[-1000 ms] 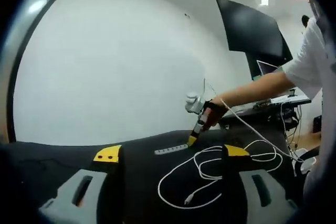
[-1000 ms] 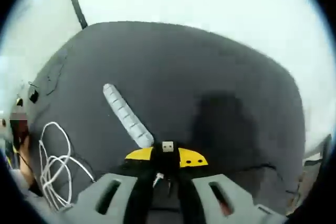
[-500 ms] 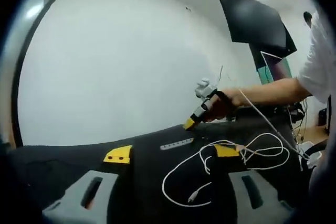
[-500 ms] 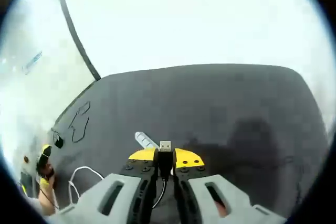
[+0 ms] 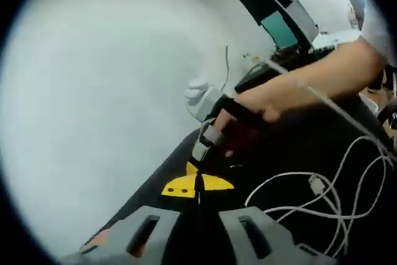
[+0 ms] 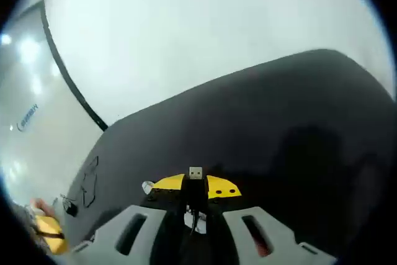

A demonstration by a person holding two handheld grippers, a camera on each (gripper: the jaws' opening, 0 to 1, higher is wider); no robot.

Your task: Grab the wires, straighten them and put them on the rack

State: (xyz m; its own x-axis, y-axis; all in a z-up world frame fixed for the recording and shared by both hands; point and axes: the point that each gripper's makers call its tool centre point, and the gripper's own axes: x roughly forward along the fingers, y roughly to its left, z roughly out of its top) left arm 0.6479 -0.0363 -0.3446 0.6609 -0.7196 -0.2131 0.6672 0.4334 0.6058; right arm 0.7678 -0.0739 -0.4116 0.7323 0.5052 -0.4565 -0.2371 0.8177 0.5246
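Both claws are clamping 1 wire (image 5: pixel 347 116): right claw (image 6: pixel 195 184) gripping its USB plug (image 6: pixel 195 172), left claw (image 5: pixel 198 185) pinching behind it for straightening.

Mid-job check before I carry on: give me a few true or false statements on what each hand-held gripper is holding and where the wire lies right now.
1. The right hand-held gripper is shut on a USB plug. True.
2. The left hand-held gripper stands wide open. False: its jaws are closed together.
3. Loops of white wire lie on the dark table. True.
4. The USB plug points down at the table. False: it sticks up beyond the jaw tips.
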